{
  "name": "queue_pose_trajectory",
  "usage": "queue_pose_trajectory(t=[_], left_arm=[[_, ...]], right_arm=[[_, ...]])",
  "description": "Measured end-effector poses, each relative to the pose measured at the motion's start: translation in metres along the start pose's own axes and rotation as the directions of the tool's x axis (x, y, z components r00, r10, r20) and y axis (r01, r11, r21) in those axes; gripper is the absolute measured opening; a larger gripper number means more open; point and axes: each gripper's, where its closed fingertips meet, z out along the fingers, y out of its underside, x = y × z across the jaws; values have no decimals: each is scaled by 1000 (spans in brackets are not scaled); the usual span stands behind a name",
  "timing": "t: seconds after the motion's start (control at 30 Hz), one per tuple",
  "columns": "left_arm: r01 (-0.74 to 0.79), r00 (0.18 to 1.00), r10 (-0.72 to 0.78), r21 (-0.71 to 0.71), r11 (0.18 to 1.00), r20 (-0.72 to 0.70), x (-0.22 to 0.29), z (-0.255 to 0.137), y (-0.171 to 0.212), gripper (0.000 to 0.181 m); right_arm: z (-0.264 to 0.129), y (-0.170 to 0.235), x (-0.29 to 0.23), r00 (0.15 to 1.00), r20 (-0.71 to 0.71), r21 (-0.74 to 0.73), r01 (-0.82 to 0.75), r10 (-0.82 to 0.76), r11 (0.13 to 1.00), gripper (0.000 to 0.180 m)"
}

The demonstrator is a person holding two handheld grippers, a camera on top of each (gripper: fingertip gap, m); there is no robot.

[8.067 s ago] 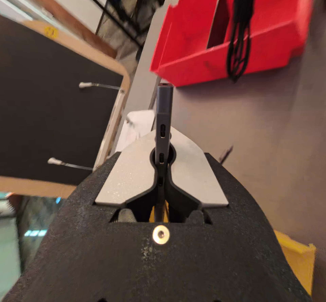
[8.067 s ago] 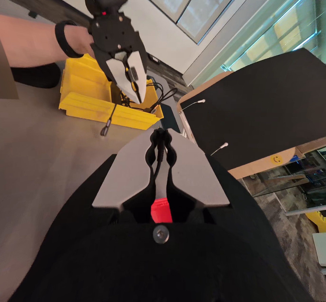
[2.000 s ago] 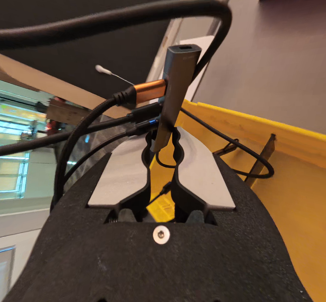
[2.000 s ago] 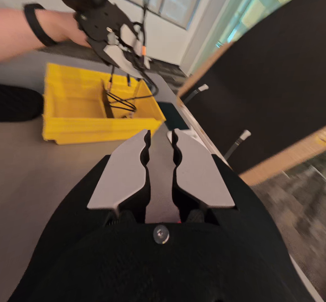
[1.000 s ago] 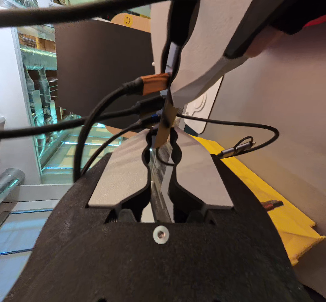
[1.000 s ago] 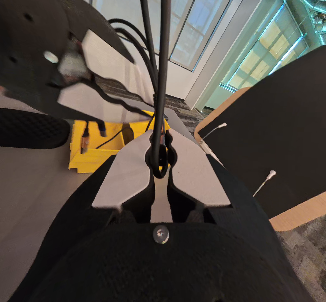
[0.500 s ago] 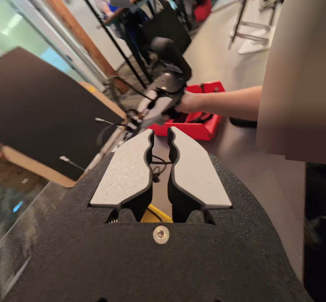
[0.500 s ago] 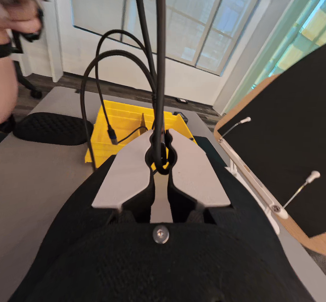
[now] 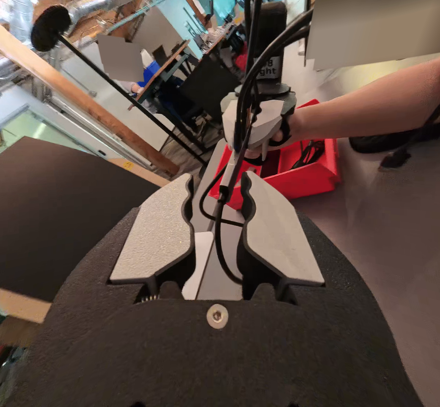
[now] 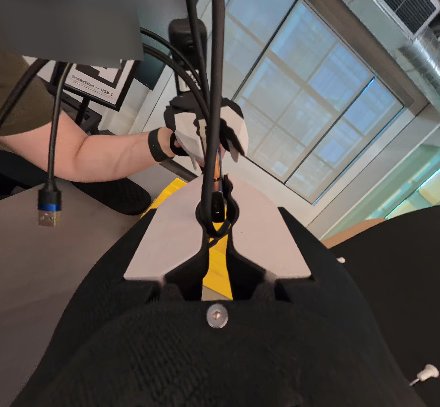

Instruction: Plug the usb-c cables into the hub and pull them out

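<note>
My right gripper (image 10: 223,180) is shut on the slim grey hub (image 10: 217,204), whose end sits in the round notch between the fingers. Several black cables (image 10: 214,62) rise from the hub; one has an orange plug (image 10: 215,169). In the left wrist view the right gripper (image 9: 247,133) holds the hub (image 9: 228,174) pointing down. My left gripper (image 9: 216,179) is open, and the hub's lower end hangs between its fingertips without touching them. A thin black cable (image 9: 219,241) loops between the left fingers. The left gripper (image 10: 207,133) shows farther off in the right wrist view.
A red bin (image 9: 297,176) with cables stands on the grey table (image 9: 381,229) behind the right gripper. A yellow bin (image 10: 216,271) lies below it. A black panel (image 9: 59,205) stands at the left. A blue-banded USB plug (image 10: 48,207) dangles at the left. My hands' fingertips stand some 5 centimeters from each other. From either gripper's tips it is about 40 centimeters to the black panel (image 9: 59,205).
One second ago my left gripper held the hub; it let go and the right gripper took it. Since half a second ago the grippers have come closer, the left jaws wider.
</note>
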Motion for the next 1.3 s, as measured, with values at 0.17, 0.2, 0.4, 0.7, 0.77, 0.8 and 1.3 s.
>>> queue_pose_trajectory(t=[0.17, 0.2, 0.4, 0.7, 0.77, 0.8, 1.3], left_arm=[[-41, 998, 40, -8, 999, -49, 11, 12, 5, 28], [-71, 996, 72, 10, 997, -54, 15, 12, 5, 23], [-134, 984, 144, 90, 987, -105, 27, 11, 2, 10], [-129, 978, 154, 177, 976, -138, 31, 8, 2, 9], [-126, 980, 151, 188, 974, -127, 30, 8, 0, 9], [-126, 980, 152, 192, 973, -127, 31, 9, -1, 9], [-145, 980, 142, -11, 989, -140, 30, 15, 16, 9]], right_arm=[[-1, -5, -8, 998, 48, 70, 41, -45, 997, 10], [-1, -5, -9, 998, 50, 80, 40, -44, 996, 10], [1, -5, -16, 995, 91, 129, 21, -33, 991, 11], [4, -5, -19, 995, 83, 133, 36, -48, 990, 11], [5, -6, -19, 995, 77, 137, 45, -56, 990, 11], [5, -6, -20, 995, 78, 135, 50, -61, 990, 11], [6, 3, -17, 956, 32, -113, 293, -292, 949, 14]])
